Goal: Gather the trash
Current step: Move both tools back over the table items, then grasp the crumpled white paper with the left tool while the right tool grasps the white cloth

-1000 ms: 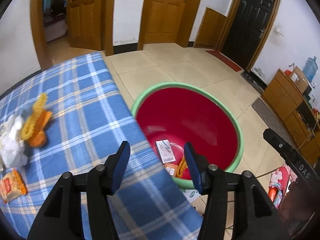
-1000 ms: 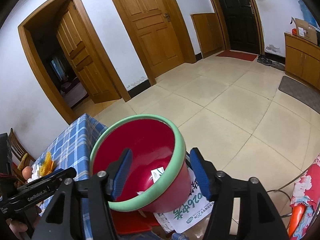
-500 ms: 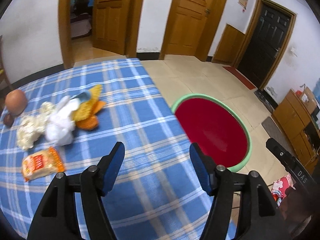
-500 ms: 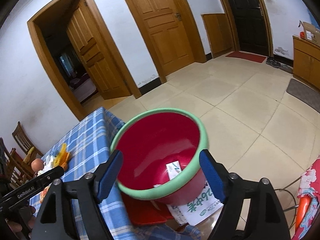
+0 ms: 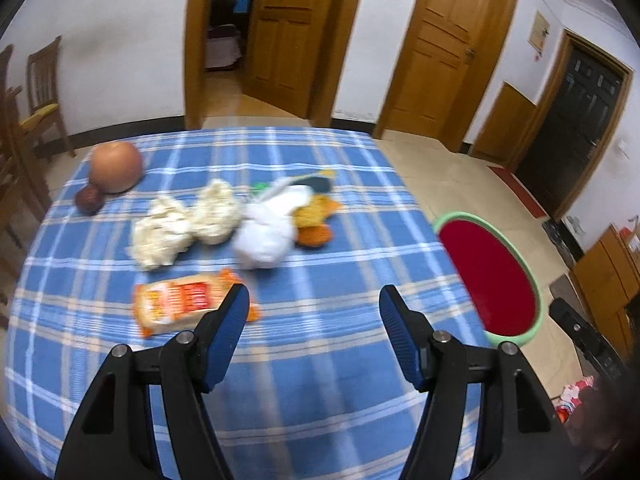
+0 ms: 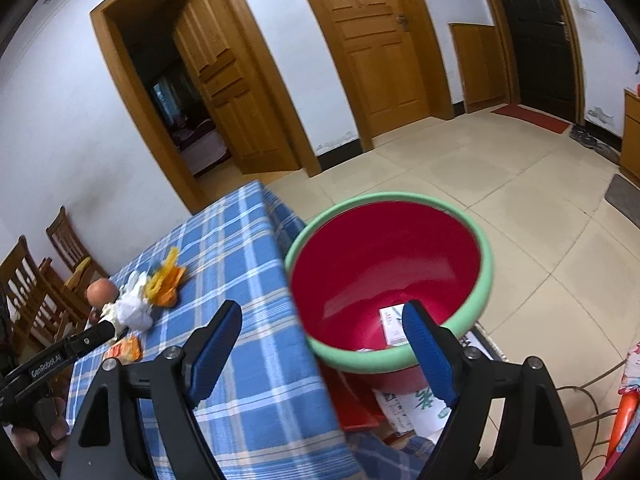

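Now lower left gripper (image 5: 314, 302), jaws wide apart and empty, onto orange snack packet (image 5: 182, 306) at lower left of frame. Grip its middle, then carry to red basin (image 6: 390, 280). Keep right gripper (image 6: 322, 332), also spread and empty, aside.

White plastered walls (image 6: 60, 92) enclose the room. Beige floor tiles (image 6: 500, 184) run to an open wooden door (image 6: 236, 92) and, right of it, a closed wooden door (image 6: 380, 52). A dark door (image 6: 536, 36) stands further right. Wooden chairs (image 6: 36, 276) stand left of the open door.

Blue-and-white checked tablecloth (image 5: 320, 360), red bin (image 6: 384, 272) with green rim, orange snack packet (image 5: 180, 304), white tissue (image 5: 266, 236)
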A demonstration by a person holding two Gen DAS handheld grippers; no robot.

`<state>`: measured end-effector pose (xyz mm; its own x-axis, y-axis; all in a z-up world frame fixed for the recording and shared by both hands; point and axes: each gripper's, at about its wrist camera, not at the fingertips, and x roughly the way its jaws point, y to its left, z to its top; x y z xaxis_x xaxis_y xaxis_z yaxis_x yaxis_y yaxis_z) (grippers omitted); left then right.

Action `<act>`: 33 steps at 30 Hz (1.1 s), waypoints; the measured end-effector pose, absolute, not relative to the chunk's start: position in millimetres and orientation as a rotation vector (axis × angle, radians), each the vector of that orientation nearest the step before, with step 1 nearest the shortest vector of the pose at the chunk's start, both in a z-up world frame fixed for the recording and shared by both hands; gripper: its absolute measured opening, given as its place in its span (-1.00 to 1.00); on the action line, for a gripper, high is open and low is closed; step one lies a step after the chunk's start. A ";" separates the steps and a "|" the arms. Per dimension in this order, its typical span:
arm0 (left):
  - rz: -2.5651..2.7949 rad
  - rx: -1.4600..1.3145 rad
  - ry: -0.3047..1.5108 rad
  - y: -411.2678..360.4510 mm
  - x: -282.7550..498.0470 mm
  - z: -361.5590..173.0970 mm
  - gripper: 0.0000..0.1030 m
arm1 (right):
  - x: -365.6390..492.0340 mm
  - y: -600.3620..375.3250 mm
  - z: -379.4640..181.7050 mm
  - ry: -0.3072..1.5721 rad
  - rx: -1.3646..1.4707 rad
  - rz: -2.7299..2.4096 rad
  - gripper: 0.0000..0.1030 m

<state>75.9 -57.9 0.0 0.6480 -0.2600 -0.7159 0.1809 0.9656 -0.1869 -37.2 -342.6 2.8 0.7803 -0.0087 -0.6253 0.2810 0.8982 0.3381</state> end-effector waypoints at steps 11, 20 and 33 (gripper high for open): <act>-0.110 -0.125 0.823 5.4 98.3 -7.9 0.31 | -20.4 -310.6 -1.4 0.709 0.391 -0.103 0.68; -0.049 -0.103 0.854 31.4 134.9 -28.8 0.31 | -0.3 -284.7 -4.8 0.745 0.365 -0.063 0.70; -0.107 -0.142 0.889 36.9 174.0 -58.3 0.31 | 35.1 -239.2 1.1 0.764 0.295 -0.008 0.71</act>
<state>174.0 36.9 -58.3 0.6258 -0.1516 -0.7651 0.0338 0.9853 -0.1676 35.1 -239.2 1.1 0.7241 0.0991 -0.6826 0.1142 0.9587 0.2604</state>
